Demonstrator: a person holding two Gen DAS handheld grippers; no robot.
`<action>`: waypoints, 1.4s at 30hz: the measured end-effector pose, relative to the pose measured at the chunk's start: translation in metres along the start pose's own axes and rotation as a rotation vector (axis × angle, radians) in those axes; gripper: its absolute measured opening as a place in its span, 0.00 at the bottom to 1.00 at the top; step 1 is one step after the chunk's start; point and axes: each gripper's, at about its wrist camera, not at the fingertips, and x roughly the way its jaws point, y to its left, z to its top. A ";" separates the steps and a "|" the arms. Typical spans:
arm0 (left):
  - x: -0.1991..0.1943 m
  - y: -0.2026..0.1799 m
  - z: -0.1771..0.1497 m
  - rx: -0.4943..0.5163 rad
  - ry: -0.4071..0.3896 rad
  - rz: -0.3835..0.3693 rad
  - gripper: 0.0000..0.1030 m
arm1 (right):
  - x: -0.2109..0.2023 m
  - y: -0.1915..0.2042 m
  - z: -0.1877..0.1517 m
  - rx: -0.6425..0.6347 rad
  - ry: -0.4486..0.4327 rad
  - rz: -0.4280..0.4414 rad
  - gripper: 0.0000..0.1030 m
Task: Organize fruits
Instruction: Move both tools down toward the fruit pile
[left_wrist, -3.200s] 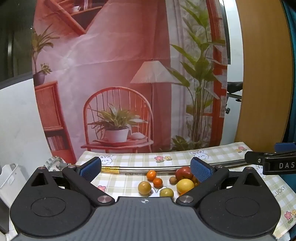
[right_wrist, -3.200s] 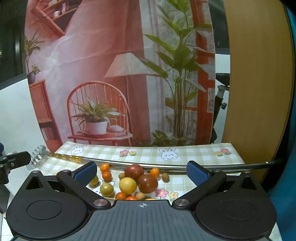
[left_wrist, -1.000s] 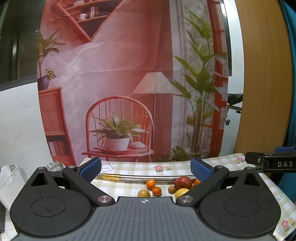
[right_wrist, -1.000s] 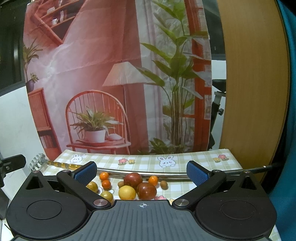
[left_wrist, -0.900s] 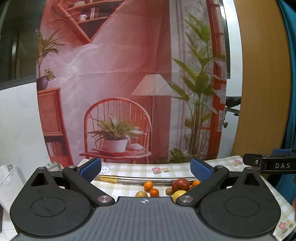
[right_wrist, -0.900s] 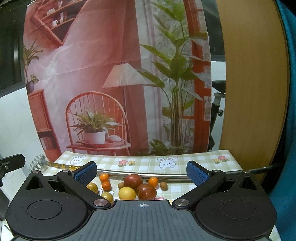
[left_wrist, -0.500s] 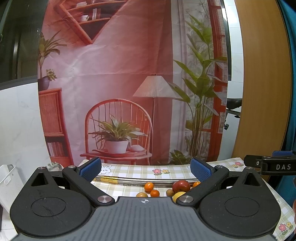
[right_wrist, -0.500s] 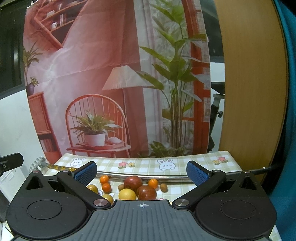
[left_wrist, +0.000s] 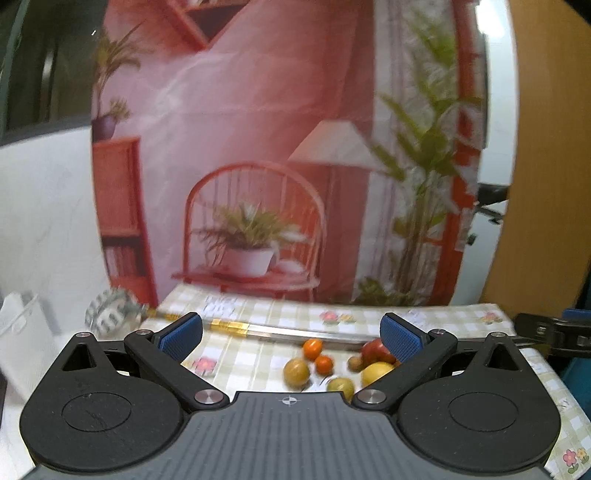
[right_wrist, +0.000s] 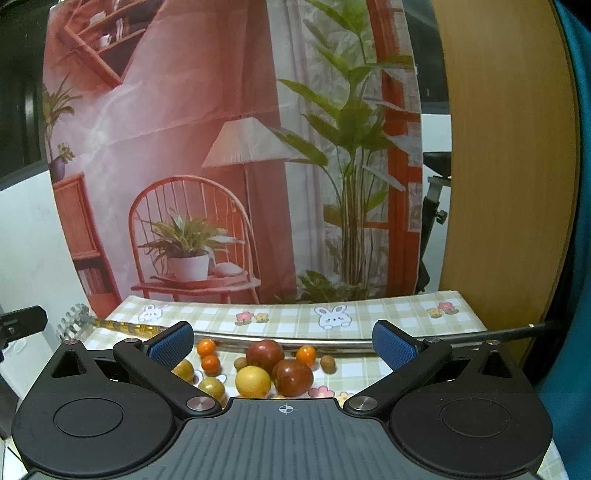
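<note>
A staged home-like set: a printed backdrop of chair, lamp and plants fills mid-frame, with a checked tablecloth below and a white wall at left.

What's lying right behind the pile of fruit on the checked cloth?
A long metal rod lies across the checked cloth behind the fruit, with a gold section and a ridged end at its left. The right hand-held gripper covers short stretches of it.

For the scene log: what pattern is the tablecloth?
Green-and-white check tablecloth with bunnies and flowers; clearest in right wrist view.
</note>
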 end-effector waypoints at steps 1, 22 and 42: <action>0.006 0.005 -0.002 -0.015 0.025 0.014 1.00 | 0.003 0.000 -0.001 -0.002 0.005 0.002 1.00; 0.081 0.062 -0.035 -0.112 0.161 -0.032 1.00 | 0.076 -0.012 -0.035 -0.057 0.086 0.096 1.00; 0.168 0.048 -0.010 -0.013 0.246 -0.111 1.00 | 0.154 -0.037 -0.022 -0.133 0.125 0.151 1.00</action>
